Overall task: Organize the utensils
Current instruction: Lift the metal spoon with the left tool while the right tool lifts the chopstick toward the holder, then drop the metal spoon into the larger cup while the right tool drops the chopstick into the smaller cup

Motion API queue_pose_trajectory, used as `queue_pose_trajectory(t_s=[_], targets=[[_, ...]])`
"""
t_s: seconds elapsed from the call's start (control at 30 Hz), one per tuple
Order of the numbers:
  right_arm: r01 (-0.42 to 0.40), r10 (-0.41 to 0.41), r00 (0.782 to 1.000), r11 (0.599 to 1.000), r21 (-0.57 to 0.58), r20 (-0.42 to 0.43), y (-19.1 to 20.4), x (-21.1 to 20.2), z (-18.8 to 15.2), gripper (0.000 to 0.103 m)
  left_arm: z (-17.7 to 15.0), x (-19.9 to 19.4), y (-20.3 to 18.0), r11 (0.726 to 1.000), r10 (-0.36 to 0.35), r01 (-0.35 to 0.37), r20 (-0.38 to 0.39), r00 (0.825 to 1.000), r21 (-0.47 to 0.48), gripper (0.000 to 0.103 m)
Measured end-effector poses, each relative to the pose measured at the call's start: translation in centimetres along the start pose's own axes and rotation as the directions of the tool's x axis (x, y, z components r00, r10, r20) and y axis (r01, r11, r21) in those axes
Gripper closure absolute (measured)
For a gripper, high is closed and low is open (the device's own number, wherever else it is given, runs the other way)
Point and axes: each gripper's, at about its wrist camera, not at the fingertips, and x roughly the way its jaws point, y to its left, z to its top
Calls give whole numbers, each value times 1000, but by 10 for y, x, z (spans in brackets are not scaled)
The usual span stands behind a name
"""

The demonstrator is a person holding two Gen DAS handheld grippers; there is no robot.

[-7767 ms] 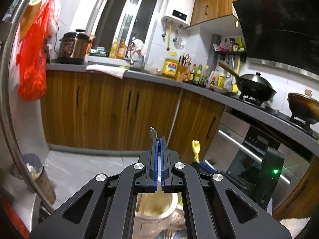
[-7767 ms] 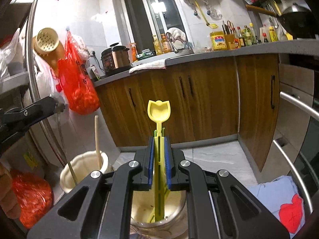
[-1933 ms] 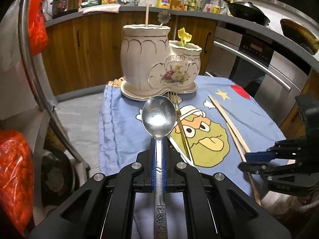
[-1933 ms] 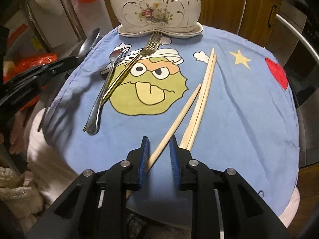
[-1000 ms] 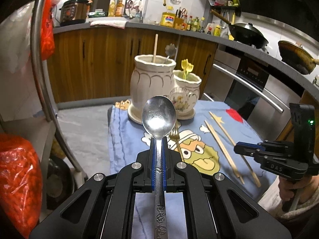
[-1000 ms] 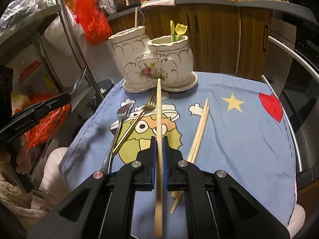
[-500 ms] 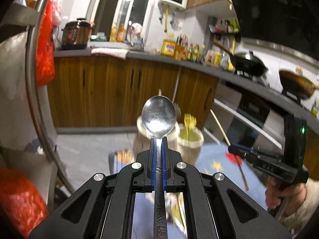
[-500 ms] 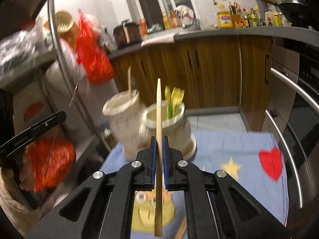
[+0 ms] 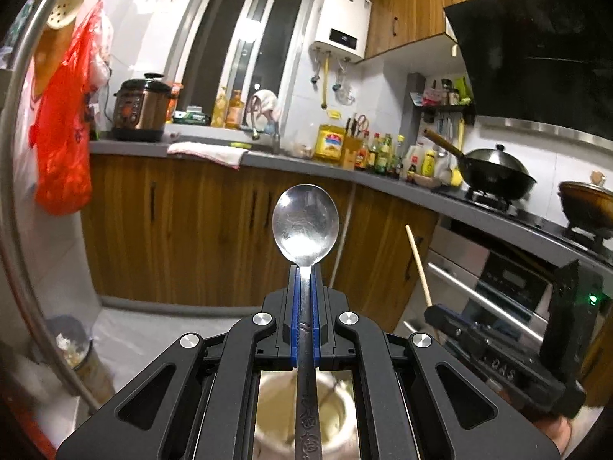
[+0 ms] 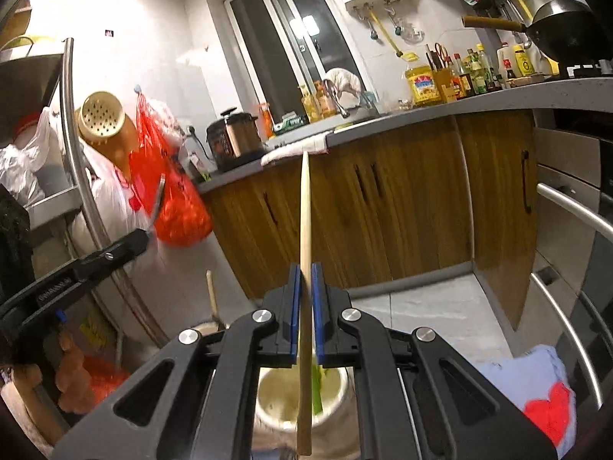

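Observation:
My left gripper (image 9: 305, 280) is shut on a steel spoon (image 9: 305, 226), bowl up, handle pointing down over the mouth of a cream ceramic holder (image 9: 276, 418) seen between the arms. My right gripper (image 10: 305, 280) is shut on a wooden chopstick (image 10: 305, 222), held upright, its lower end over the second cream holder (image 10: 276, 395), which holds a green-handled utensil (image 10: 318, 387). Another wooden stick (image 10: 211, 293) rises from the neighbouring holder to the left. The right gripper and its chopstick (image 9: 417, 264) show at right in the left wrist view.
A blue cloth with a red heart (image 10: 544, 402) lies at lower right. A metal rack post (image 9: 23, 253) with a red bag (image 9: 61, 145) stands left. Wooden cabinets (image 9: 191, 230), an oven (image 9: 498, 299) and a bin (image 9: 76, 356) surround the spot.
Both grippers have tipped up and moved over the ceramic holders, each still holding its utensil. The holders now sit below the fingers instead of ahead.

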Motion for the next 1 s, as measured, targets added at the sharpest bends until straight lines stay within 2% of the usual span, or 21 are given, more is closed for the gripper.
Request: queue_pose_trajectory(t_s=[0.23, 0.4, 0.6, 0.8, 1.0], targets=[[9, -9, 1000, 1000, 9, 18, 0, 27, -11, 97, -19, 31, 5, 997, 67, -68, 34, 997, 21, 97], [15, -15, 999, 1000, -9, 29, 4, 35, -18, 97, -22, 36, 9, 998, 69, -69, 49, 996, -2, 97], [39, -38, 999, 999, -22, 26, 8, 46, -26, 97, -28, 39, 13, 998, 62, -62, 25, 998, 4, 97], [43, -41, 999, 997, -67, 22, 12, 37, -41, 97, -34, 25, 15, 999, 44, -44, 26, 999, 6, 97], [42, -42, 999, 996, -73, 1, 9, 19, -50, 97, -46, 7, 12, 1000, 18, -18, -25, 1000, 15, 97]])
